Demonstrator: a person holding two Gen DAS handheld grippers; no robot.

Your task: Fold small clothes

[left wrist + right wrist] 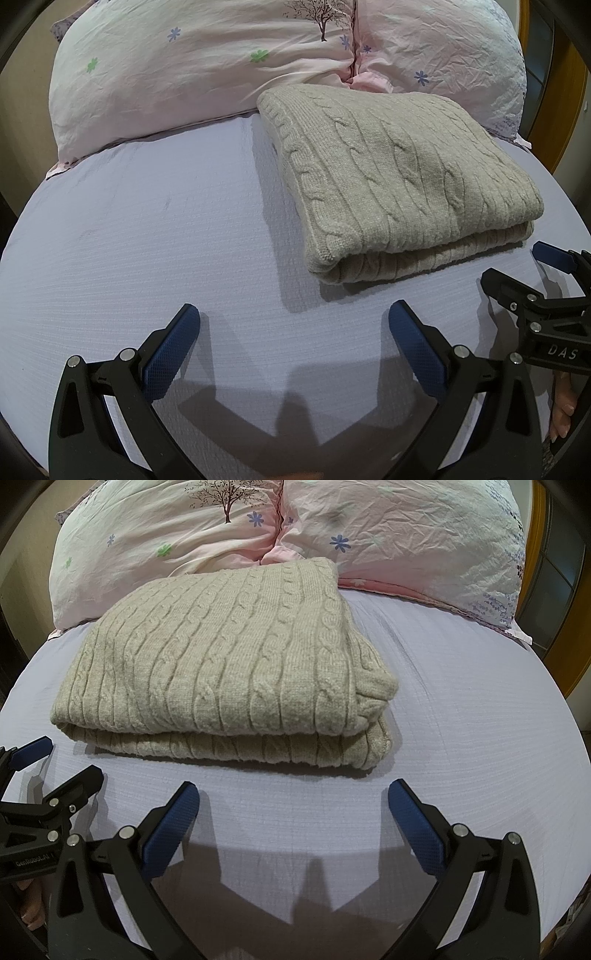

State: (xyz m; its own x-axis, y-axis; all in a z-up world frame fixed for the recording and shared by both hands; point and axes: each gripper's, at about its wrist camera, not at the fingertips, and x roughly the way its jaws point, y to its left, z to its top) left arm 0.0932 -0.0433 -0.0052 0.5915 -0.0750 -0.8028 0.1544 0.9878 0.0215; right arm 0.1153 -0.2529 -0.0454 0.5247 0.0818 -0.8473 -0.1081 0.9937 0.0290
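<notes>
A beige cable-knit sweater [399, 184] lies folded in a thick rectangle on the lilac bed sheet [147, 240]; it also shows in the right wrist view [221, 672]. My left gripper [293, 314] is open and empty, hovering over bare sheet in front and to the left of the sweater. My right gripper [293, 794] is open and empty, just in front of the sweater's near folded edge. Each gripper shows at the edge of the other's view: the right one [517, 266] at far right, the left one [62, 757] at far left.
Two pink flowered pillows [203, 66] [406, 542] lie behind the sweater at the head of the bed. A wooden frame [576, 635] stands at the right edge. The sheet [461, 720] stretches right of the sweater.
</notes>
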